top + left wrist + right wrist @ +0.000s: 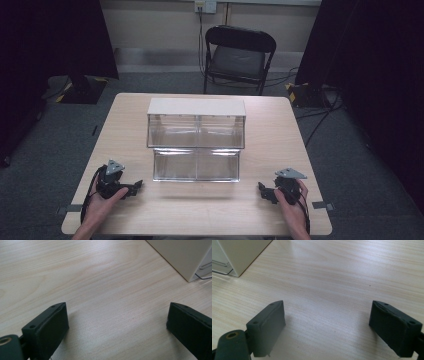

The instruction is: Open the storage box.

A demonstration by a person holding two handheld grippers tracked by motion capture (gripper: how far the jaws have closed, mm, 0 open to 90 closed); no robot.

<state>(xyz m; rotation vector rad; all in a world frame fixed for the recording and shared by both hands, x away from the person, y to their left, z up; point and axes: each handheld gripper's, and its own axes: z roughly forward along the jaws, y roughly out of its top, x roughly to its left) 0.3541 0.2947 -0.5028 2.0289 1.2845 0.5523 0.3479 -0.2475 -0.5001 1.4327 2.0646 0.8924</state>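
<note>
A clear two-tier plastic organizer (pixel 196 140) with a cream top panel stands in the middle of the wooden table (pixel 200 210). Its compartments look empty. My left gripper (pixel 131 188) rests low on the table near the front left, held by a hand, jaws wide apart with bare wood between them (pixel 117 322). My right gripper (pixel 263 192) sits at the front right, also held by a hand, open over bare tabletop (pixel 327 320). A cream corner of the organizer (pixel 185 257) appears at the upper right of the left gripper view, and the same cream side (pixel 239 255) at the upper left of the right gripper view.
A black folding chair (pixel 237 57) stands beyond the far edge of the table. Dark curtains hang on both sides, and cables lie on the grey carpet at the right. A black stand base (pixel 80 87) sits on the floor at the far left.
</note>
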